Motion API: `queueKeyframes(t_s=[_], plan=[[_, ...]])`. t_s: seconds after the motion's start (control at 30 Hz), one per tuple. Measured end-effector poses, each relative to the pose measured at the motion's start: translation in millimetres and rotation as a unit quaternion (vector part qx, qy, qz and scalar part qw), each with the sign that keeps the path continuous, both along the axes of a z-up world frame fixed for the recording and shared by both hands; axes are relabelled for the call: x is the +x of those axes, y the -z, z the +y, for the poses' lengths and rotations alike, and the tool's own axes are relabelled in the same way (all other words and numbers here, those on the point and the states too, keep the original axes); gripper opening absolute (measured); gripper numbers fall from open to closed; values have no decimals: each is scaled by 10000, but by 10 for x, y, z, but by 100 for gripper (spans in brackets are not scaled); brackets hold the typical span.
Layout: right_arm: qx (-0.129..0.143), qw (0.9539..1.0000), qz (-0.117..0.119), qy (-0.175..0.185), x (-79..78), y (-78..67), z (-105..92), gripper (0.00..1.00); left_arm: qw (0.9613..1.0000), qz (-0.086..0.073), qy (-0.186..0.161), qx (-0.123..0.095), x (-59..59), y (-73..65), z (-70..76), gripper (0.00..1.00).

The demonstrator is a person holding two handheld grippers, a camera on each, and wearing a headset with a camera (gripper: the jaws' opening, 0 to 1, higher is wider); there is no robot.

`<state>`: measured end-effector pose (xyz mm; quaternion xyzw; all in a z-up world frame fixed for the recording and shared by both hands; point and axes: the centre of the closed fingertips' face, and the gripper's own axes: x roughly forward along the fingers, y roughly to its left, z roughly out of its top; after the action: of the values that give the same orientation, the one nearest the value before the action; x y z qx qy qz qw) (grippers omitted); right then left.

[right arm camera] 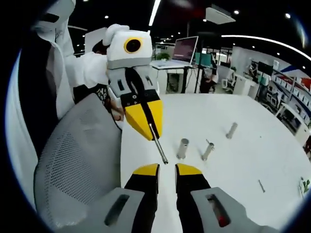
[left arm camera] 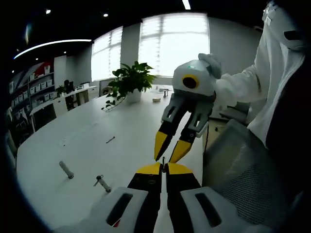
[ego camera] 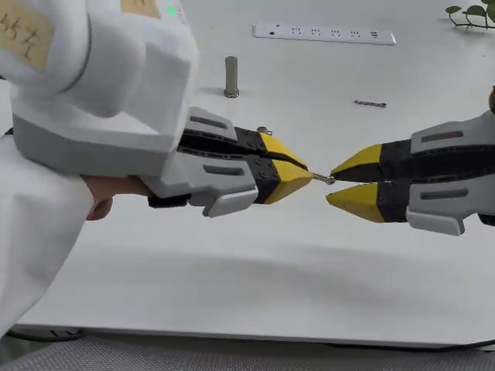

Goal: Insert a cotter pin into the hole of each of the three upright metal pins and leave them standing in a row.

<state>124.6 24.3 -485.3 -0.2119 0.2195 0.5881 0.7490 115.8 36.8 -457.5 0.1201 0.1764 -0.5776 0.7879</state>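
My left gripper is shut on a thin cotter pin that sticks out past its yellow tips. My right gripper faces it tip to tip and is open, its jaws above and below the pin's free end. In the right gripper view the cotter pin reaches from the left gripper toward my right gripper. Three metal pins stand on the table; the middle one has something thin through its top. One metal pin stands clear in the head view.
A loose cotter pin lies on the white table right of the metal pins. A power strip lies at the far edge and a plant at the far right. A mesh chair is by the near edge.
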Motion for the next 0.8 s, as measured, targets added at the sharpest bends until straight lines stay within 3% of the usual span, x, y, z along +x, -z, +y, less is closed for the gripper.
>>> queueKeyframes(t_s=[0.07, 0.2, 0.47, 0.63, 0.8], plan=[[21, 9998, 141, -117, -64, 8, 35, 4, 10000, -37, 71, -33, -37, -20, -20, 0], [37, 9997, 174, -182, -104, 8, 63, 1, 9995, -149, 262, 86, -72, -6, -23, 0], [45, 9992, 232, -322, -143, 19, 71, 0, 9989, -186, 415, 139, -84, 3, -23, 0], [-47, 9985, 248, -492, -182, 37, 63, 0, 9962, -309, 669, 464, -115, 94, 16, 0], [-165, 9974, 192, -670, -206, 50, 49, 0, 9939, -386, 832, 606, -149, 127, 25, 0]])
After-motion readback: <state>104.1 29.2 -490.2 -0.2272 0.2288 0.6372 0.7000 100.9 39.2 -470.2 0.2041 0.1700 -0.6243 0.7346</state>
